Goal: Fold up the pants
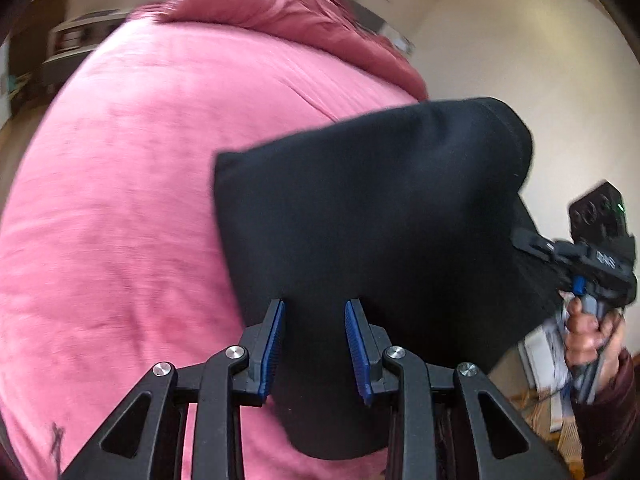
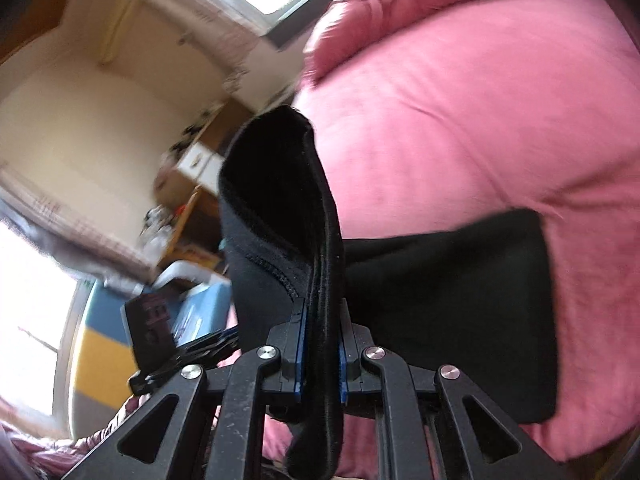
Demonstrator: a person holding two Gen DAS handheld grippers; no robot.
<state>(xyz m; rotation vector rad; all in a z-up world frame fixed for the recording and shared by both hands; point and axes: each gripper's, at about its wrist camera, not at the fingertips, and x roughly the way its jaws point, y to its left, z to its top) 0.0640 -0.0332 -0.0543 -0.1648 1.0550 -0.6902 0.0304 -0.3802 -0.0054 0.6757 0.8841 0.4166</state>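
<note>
The right gripper (image 2: pixel 322 346) has its fingers closed tight on a thick folded edge of the black pants (image 2: pixel 452 312), which rises between the blue pads. The left gripper (image 1: pixel 315 340) is spread open, and the pants (image 1: pixel 372 216) lie between and beyond its fingertips, not pinched. Farther out, the cloth rests on the pink bedcover (image 1: pixel 140 200).

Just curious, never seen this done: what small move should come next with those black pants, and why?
Probably close the left claw: its pads stand apart around the black pants, while the right claw already pinches an edge. Both gripping would let the fabric be laid flat on the pink bedspread.
</note>
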